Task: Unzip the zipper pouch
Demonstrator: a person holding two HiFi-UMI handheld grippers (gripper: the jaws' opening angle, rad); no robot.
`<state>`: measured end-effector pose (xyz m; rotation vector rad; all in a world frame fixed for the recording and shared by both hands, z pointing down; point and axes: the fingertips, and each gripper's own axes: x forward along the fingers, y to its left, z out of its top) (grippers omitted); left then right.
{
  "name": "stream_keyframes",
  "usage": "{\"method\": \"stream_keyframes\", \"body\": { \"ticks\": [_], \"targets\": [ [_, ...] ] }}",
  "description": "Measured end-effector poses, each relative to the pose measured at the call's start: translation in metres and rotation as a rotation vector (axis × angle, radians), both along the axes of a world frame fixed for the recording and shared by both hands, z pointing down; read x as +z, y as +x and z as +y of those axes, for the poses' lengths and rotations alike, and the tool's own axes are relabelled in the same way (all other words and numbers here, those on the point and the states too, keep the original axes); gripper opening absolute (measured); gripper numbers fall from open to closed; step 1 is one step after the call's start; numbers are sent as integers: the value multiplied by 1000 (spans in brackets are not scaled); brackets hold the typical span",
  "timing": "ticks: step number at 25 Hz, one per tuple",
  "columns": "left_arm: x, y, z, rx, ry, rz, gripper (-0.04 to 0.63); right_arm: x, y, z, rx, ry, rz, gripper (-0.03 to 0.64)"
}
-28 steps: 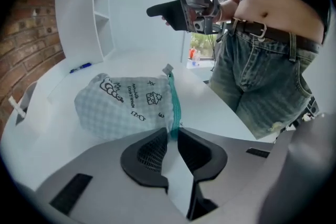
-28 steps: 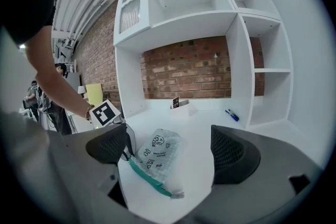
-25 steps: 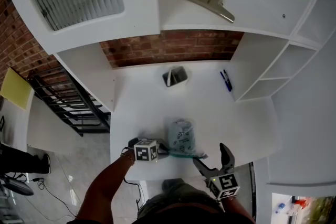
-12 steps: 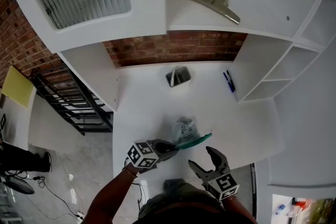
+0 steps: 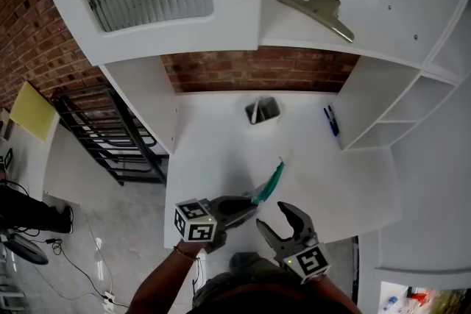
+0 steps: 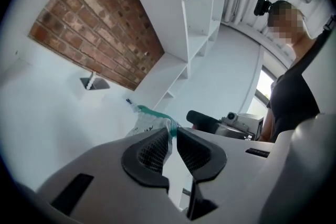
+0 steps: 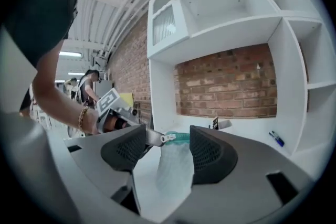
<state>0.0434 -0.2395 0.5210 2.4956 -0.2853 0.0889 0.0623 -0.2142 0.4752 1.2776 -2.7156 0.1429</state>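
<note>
Pouch (image 5: 268, 182), light and limp, is held pinched at one end by the left gripper (image 6: 172, 132). Pull tab (image 7: 168, 138), small and best pinched squarely, is bracketed but not yet gripped by the right gripper (image 7: 168, 131), whose half-open jaws have just been closing.

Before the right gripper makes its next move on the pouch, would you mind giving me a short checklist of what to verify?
1. Is the left gripper shut on the end of the pouch: ok.
2. Does the zipper pull lie between the jaws of the right gripper: ok.
3. Is the right gripper clamped on the zipper pull: not ok. Its jaws have just been closing, but there are gaps on both sides.
4. Does the pouch hang clear of the desk: cannot tell.
5. Is the pen well away from the pouch: ok.
</note>
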Motion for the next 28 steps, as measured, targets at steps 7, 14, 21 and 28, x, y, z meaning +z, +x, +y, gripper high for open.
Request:
{"method": "stream_keyframes", "body": {
  "ticks": [7,14,21,28],
  "targets": [
    [-19,-10,11,-61,18,56,52,-8,-14,0,-66,-55,-136,250],
    [-36,-16,22,-94,59,95,52,-32,-34,3,-112,-99,-345,247],
    [-62,-18,33,-34,162,104,46,-38,-39,13,-250,-127,-395,245],
    [-79,-18,46,27,226,136,46,-53,-39,23,-324,-139,-494,206]
  ]
}}
